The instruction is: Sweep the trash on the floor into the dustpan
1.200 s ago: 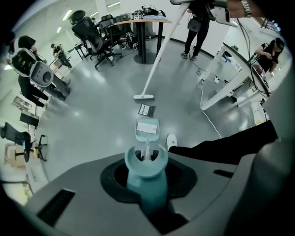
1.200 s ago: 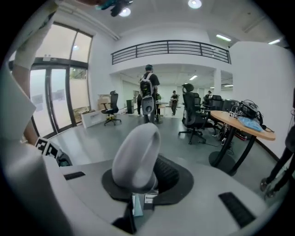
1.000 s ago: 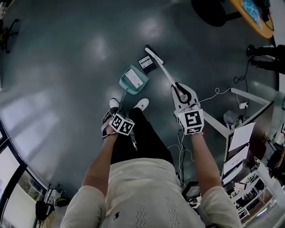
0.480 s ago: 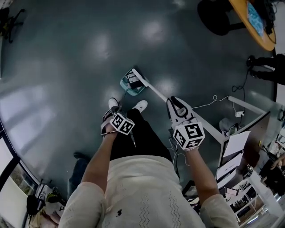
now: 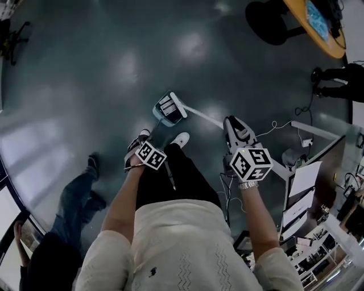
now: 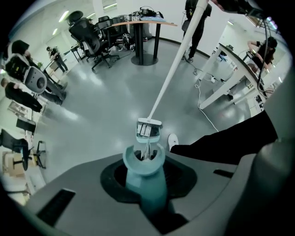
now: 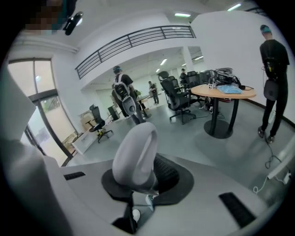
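Observation:
A teal dustpan rests on the dark floor just ahead of my shoes. My left gripper is shut on its teal handle, which runs out between the jaws to the pan. A black-and-white piece of trash lies in the pan's mouth, with the white broom head pressed against it. The broom's white stick slants back to my right gripper. That gripper is shut on the broom's white loop grip.
A person in jeans stands close at the lower left. A white desk frame and cables lie to the right. At the top right are an orange round table, a chair base and another person's feet.
The broom head has swept toward me, pushing the trash from the open floor into the dustpan's mouth. The right gripper moved right. A person has walked in at the lower left.

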The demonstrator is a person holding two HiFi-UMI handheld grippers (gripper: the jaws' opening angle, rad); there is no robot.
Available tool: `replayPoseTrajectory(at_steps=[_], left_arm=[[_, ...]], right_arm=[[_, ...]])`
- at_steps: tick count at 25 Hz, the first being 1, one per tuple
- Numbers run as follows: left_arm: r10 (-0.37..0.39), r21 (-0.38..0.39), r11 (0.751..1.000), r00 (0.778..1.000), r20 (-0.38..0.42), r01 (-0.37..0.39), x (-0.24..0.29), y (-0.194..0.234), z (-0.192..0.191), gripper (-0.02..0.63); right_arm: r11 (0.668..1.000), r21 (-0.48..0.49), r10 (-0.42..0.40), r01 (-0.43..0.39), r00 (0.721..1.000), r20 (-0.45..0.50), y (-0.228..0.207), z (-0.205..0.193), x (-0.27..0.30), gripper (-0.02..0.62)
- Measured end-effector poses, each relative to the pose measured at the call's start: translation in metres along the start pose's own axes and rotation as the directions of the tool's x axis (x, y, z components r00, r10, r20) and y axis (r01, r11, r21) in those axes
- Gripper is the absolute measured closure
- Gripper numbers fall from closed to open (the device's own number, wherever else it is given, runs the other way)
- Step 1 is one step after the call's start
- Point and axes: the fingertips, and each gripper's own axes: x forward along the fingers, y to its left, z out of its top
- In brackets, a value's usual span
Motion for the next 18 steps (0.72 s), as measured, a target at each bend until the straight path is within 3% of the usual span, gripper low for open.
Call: replayPoseTrajectory(at_steps=[9,14,18], left_arm=[[-0.035,0.182,0.983,0.998,0.043,0.026,-0.017,0.070,-0.009,0.515],[-0.054,0.357,0.933,0.997,0.046,0.035,-0.025,0.112,-0.005,0.515],[-0.059,0.441,0.896,0.998,0.024,0.042,-0.032,0.155,-0.014,0.515]], right_arm=[[0.984,0.094,-0.160,0.151,0.983,0.094,0.008,0.047,-0.030,0.531],[0.935,0.190,-0.321,0.298,0.941,0.103,0.021,0.027,-0.047,0.531],[0.895,0.221,-0.411,0.389,0.909,0.068,0.041,-0.012,-0.034,0.531]])
